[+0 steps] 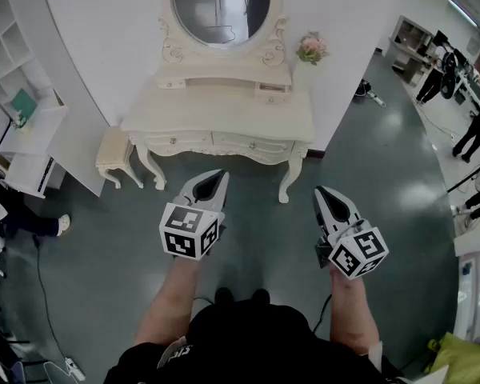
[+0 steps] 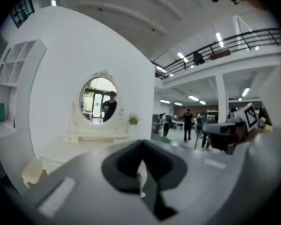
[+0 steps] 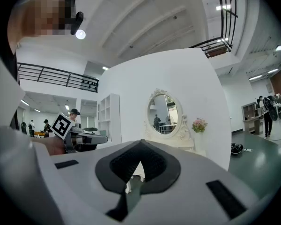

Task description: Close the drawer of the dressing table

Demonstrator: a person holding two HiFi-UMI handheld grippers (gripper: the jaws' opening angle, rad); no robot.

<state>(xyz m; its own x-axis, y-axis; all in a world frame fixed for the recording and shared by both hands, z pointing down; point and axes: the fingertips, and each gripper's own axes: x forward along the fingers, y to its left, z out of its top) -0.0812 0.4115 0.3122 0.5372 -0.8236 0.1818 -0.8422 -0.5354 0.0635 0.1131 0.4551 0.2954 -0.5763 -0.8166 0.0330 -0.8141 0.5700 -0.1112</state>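
Cream dressing table; dark green floor

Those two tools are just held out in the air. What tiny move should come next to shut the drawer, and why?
Probably step forward, bringing the right gripper toward the dressing table. It and the left gripper, jaws shut and empty, hang well short of it over floor; the small upper-right drawer looks slightly pulled out.

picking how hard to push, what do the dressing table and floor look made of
Dressing table: likely painted wood, cream matte finish; carved scrolls and curved legs suggest it, though moulded resin is possible. Floor: smooth dark green coating, perhaps epoxy or vinyl; soft light reflections show a semi-gloss surface.
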